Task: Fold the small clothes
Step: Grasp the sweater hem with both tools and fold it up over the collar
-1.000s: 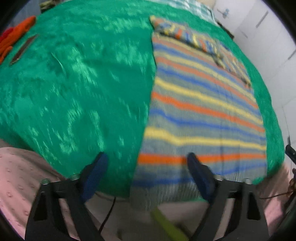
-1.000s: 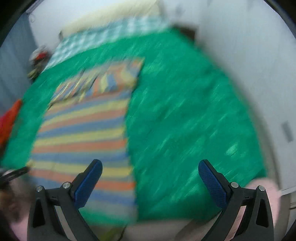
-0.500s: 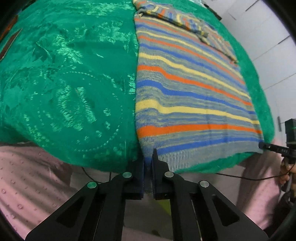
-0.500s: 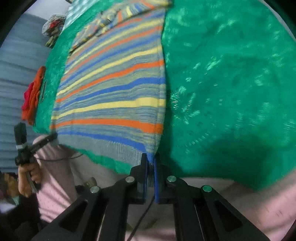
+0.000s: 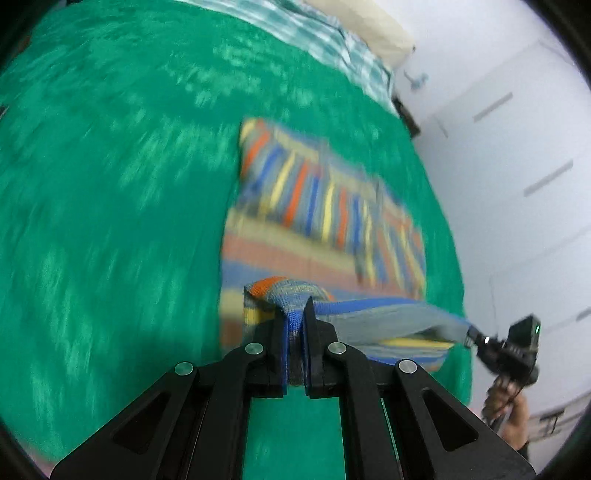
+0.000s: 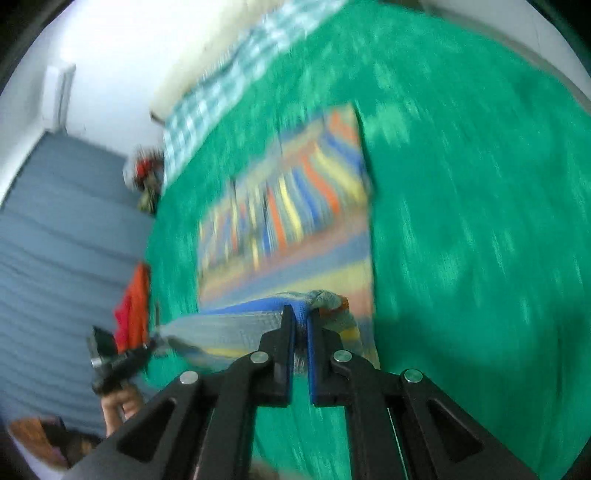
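Observation:
A striped knit garment in grey, orange, blue and yellow lies on a green bedspread; it also shows in the right wrist view. My left gripper is shut on the garment's bottom left hem corner, lifted off the bed. My right gripper is shut on the bottom right hem corner. The hem hangs stretched between the two grippers above the rest of the garment. The other gripper shows at each view's edge: the right one, the left one. Both views are motion-blurred.
A checked sheet and a pillow lie at the bed's far end. Red and orange clothes sit at the bed's left edge. White walls flank the right side.
Both grippers, shut on the hem corners since half a second ago, have lifted the hem and carried it forward over the garment toward the far end.

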`<state>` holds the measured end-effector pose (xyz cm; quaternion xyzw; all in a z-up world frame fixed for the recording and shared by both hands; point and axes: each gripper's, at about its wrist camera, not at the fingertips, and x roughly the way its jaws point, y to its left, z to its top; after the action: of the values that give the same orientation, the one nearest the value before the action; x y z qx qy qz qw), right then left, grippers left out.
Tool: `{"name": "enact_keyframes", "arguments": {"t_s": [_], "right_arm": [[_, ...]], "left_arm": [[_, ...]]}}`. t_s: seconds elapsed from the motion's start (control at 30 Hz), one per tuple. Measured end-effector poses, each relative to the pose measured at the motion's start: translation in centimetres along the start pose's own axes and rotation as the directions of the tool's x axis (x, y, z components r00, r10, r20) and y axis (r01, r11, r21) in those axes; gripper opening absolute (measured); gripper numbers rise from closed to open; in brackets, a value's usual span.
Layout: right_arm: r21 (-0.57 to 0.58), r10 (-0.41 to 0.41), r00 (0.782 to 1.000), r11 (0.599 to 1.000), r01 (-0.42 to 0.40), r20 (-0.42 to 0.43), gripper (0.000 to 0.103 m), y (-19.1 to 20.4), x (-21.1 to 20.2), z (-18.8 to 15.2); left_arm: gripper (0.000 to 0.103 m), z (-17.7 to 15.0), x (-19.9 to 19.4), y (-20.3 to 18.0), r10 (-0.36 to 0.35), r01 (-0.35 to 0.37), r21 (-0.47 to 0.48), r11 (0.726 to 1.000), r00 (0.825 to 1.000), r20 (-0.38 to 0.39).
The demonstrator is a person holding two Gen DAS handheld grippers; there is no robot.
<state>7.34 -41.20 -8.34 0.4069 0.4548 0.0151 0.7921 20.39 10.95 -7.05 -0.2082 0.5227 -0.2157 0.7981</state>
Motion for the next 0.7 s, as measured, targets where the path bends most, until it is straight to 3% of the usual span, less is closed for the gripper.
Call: {"name": "enact_keyframes", "arguments": {"t_s": [0.17, 0.3, 0.37, 0.43, 0.47, 0.5, 0.53, 0.6, 0.67, 0.7], "right_arm": [[0.076, -0.002, 0.999, 0.997, -0.001, 0.033, 0.005, 0.2, 6.3, 9.0], [0.159, -0.001, 1.0, 0.987, 0.004, -0.016, 0.006, -1.7, 11.1, 13.8], [0.205, 0.043, 0.999, 0.978, -0.036, -0.028, 0.006, -3.4, 12.7, 16.0], [0.277, 0.115, 0.993, 0.953, -0.12, 0.032, 0.013, -5.3, 14.2, 18.2], [0.299, 0.122, 0.99, 0.944, -0.138, 0.071, 0.015, -6.2, 14.4, 19.0], [0.323, 0.098, 0.99, 0.938, -0.125, 0.101, 0.029, -7.1, 14.9, 19.7], [0.342, 0.076, 0.99, 0.933, -0.112, 0.118, 0.036, -7.7, 14.9, 20.0], [0.32, 0.087, 0.985, 0.938, -0.131, 0.148, 0.036, -7.9, 14.3, 20.2], [0.248, 0.049, 0.985, 0.965, -0.089, 0.163, 0.036, -7.2, 13.0, 20.3], [0.183, -0.007, 0.987, 0.983, -0.022, 0.158, 0.036, -6.3, 12.0, 20.1]], "left_arm": [[0.004, 8.9, 6.3, 0.3, 0.022, -0.021, -0.046, 0.999, 1.0, 0.02], [0.005, 13.5, 11.4, 1.4, 0.019, -0.024, -0.08, 0.996, 0.998, -0.066], [0.007, 15.5, 13.0, 1.7, 0.041, -0.046, -0.086, 0.995, 0.997, -0.059], [0.009, 18.1, 13.9, 2.2, 0.069, -0.067, -0.111, 0.992, 0.998, 0.01], [0.024, 19.0, 14.2, 2.6, 0.071, -0.066, -0.138, 0.988, 0.997, 0.03], [0.046, 19.9, 14.4, 3.2, 0.063, -0.056, -0.179, 0.982, 0.997, 0.038], [0.051, 20.5, 14.2, 3.6, 0.071, -0.058, -0.203, 0.977, 0.996, 0.057], [0.052, 20.7, 12.6, 3.9, 0.097, -0.071, -0.192, 0.979, 0.987, 0.126], [0.052, 20.0, 11.4, 3.9, 0.108, -0.084, -0.15, 0.985, 0.982, 0.158], [0.052, 19.1, 10.6, 3.7, 0.117, -0.098, -0.119, 0.988, 0.98, 0.163]]}}
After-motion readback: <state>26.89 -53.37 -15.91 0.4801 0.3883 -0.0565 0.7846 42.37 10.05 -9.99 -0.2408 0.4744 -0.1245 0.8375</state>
